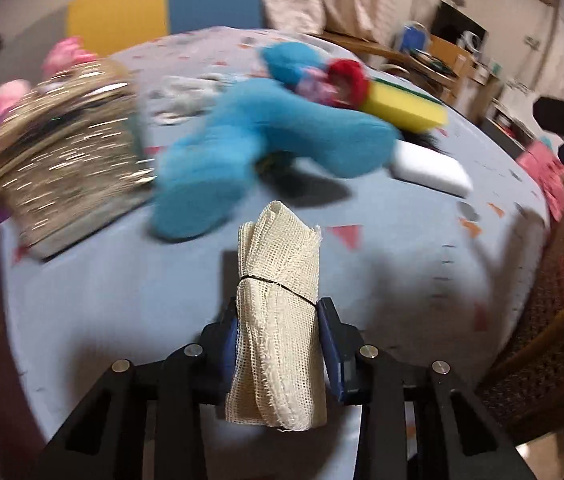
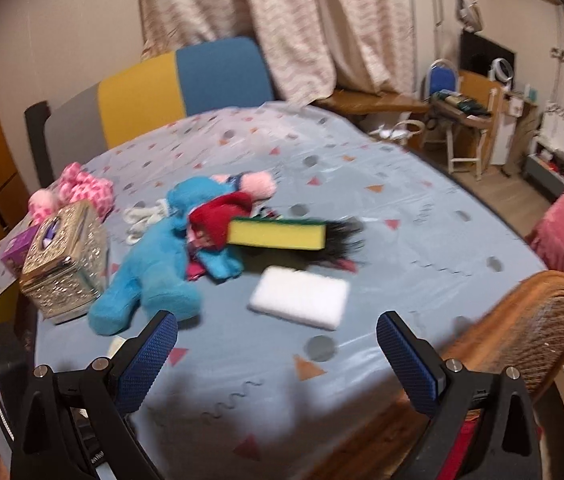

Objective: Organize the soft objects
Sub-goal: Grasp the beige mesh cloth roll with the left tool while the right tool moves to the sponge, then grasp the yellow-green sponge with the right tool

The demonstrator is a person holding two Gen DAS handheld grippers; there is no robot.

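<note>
My left gripper is shut on a rolled cream mesh cloth and holds it above the near part of the table. Ahead lie a blue plush toy, a red plush piece, a yellow-green sponge and a white sponge. My right gripper is open and empty above the table's near edge. In its view the blue plush toy, the red plush piece, the yellow-green sponge, the white sponge and a pink plush lie on the table.
A metallic tissue box stands at the table's left, also in the left wrist view. The table has a light blue patterned cloth. A wicker chair stands at the near right; a yellow-blue chair behind.
</note>
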